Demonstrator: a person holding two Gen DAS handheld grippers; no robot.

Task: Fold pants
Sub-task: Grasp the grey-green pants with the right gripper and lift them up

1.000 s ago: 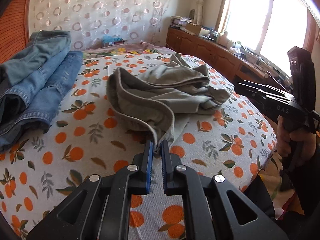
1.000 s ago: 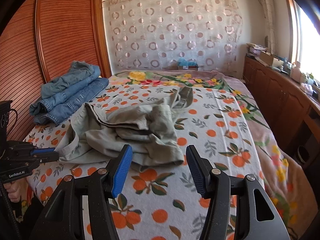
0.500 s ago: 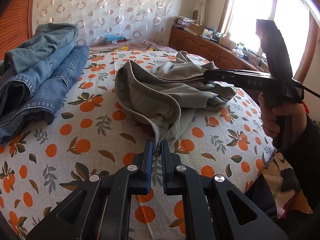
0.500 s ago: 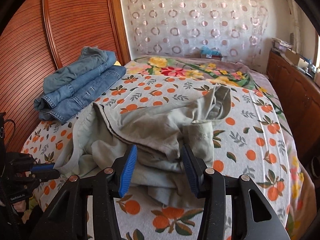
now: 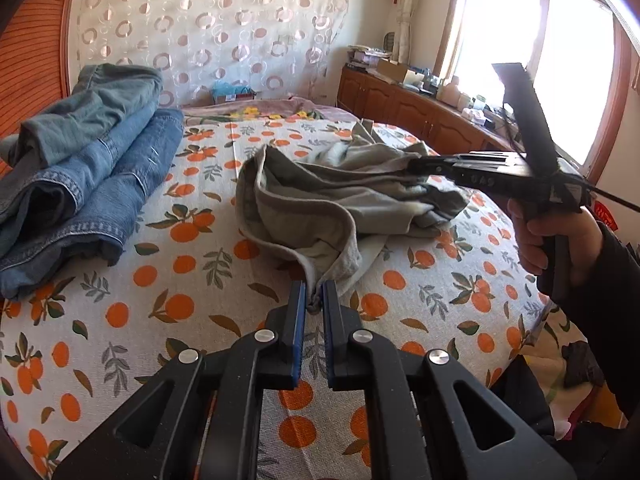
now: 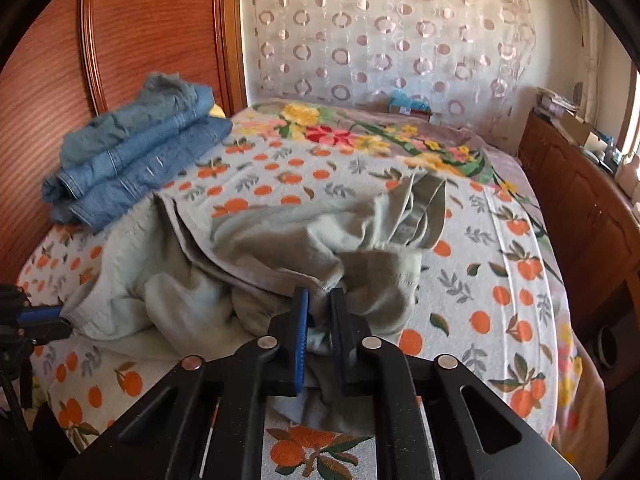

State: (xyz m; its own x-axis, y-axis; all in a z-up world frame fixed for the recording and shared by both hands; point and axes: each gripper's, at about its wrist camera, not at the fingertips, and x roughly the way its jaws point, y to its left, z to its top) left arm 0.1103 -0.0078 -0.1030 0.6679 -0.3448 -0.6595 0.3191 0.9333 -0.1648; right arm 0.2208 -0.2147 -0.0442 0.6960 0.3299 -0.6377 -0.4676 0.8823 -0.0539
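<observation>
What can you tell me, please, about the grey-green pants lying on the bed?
The grey-green pants are a soft, matte woven fabric, crumpled in a loose heap near the middle of the orange-print bedspread, not yet folded. A hemmed edge and an open, tube-like end stick up at the far side. The left gripper pinches one edge nearest its camera; the right gripper, whose jaws have just been closing, is clamped on a bunched fold at the other side. The stacked blue jeans lie apart from them.
</observation>
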